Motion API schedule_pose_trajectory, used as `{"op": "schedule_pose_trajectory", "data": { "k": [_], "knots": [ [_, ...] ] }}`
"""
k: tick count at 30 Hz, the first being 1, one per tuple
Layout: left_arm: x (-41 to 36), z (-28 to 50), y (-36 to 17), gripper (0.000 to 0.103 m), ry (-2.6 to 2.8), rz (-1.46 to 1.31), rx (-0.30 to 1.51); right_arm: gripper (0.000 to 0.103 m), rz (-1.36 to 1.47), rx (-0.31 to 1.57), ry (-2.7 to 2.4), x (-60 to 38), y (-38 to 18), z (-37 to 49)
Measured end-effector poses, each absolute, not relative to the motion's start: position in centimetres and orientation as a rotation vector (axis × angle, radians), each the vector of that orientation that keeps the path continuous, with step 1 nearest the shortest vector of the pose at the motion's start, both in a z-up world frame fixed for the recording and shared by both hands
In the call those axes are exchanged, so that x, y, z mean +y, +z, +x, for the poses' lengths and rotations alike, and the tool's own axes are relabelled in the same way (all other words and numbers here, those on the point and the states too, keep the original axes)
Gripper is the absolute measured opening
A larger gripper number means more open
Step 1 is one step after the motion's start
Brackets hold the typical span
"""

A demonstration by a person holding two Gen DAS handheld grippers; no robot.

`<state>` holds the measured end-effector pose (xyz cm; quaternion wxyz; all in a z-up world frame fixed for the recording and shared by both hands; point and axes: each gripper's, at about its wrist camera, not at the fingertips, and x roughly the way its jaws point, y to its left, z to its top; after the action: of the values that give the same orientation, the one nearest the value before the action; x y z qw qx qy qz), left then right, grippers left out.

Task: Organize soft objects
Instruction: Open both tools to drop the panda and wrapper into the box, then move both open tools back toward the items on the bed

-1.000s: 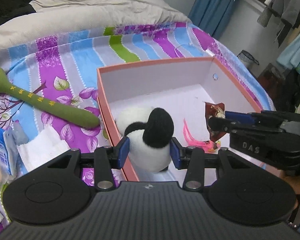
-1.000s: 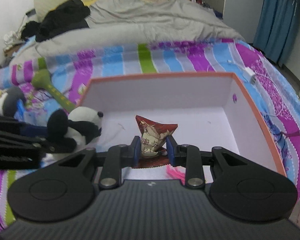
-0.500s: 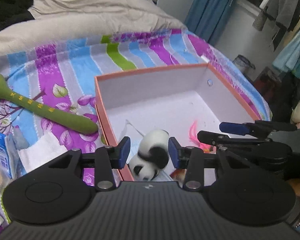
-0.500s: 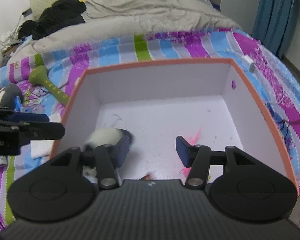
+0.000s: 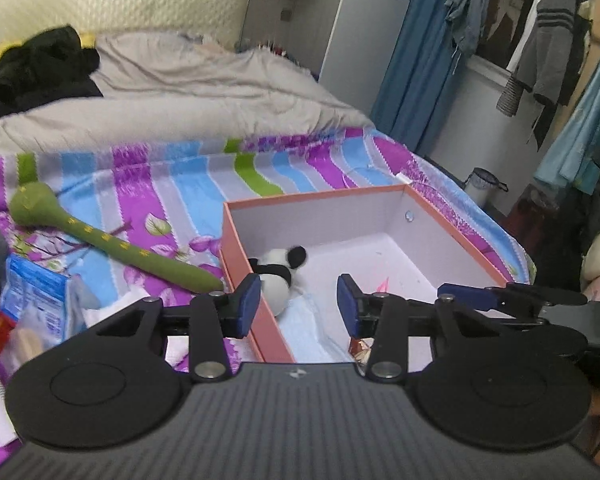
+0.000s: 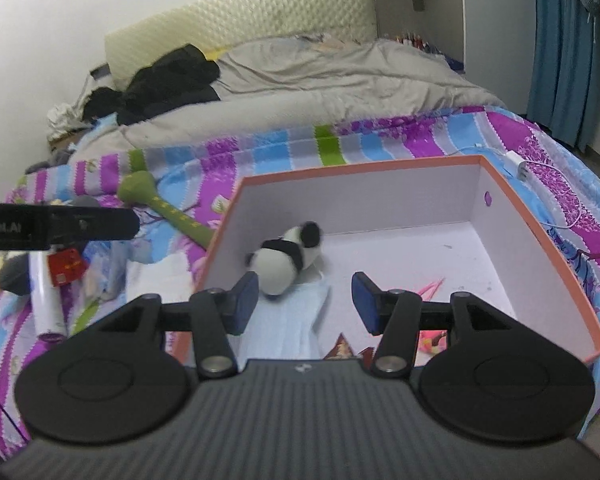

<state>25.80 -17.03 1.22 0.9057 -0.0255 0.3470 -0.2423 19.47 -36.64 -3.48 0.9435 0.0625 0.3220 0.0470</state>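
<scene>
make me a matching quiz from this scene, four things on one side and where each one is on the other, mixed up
Things:
1. panda toy
2. green plush stick
3. black clothes
4. white charger

Places:
A. on the striped sheet beyond the box's far right corner
B. inside the orange box
C. up by the headboard
D. on the striped sheet left of the box

Pairs: 1-B, 2-D, 3-C, 4-A

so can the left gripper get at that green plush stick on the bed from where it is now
Probably yes. The green plush stick lies in the open on the striped bedspread, outside the orange box, with nothing on top of it. The left gripper is open and empty, so it only needs to swing left.
</scene>
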Motion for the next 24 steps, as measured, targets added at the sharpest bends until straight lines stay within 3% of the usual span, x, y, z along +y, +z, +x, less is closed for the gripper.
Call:
{"op": "schedule_pose_trajectory", "data": {
  "k": [11,24],
  "knots": [
    [-13.8,18.6,2.5,0.048,-0.444,-0.021,0.585,0.054,0.123,0.558,0.146,-34.1,-2.1,14.3],
    [-8.9,13.2,1.5,0.048,-0.413,-0.108,0.569,0.054,0.096,0.511,0.23,-29.8,-2.1,10.5]
  ]
}}
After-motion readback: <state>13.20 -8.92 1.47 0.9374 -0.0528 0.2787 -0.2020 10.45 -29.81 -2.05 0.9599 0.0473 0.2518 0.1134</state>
